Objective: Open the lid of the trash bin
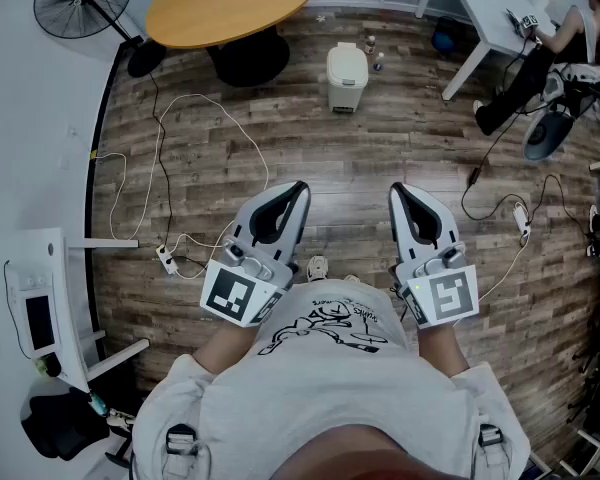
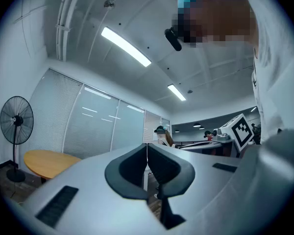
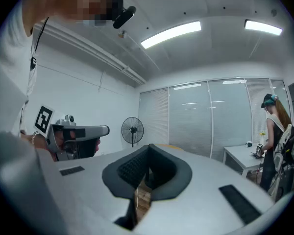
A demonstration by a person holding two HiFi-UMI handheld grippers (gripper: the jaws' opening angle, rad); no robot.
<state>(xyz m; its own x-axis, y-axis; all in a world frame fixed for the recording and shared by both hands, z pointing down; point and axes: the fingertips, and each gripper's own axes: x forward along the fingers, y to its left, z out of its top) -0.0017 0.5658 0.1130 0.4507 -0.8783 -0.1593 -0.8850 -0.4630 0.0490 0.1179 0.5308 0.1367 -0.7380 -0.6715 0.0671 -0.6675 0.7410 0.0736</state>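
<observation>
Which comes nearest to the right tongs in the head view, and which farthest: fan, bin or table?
From the right tongs:
1. Bin, on the floor ahead, slightly left.
2. Table, beyond the bin, further left.
3. Fan, at the far left by the wall.

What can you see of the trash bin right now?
The trash bin is a small cream-white, plastic-looking box with rounded corners. Its lid looks closed. It stands upright on the wood-plank floor, just right of the round table's dark base, with two small bottles close on its right. Only the floor touches it.
</observation>
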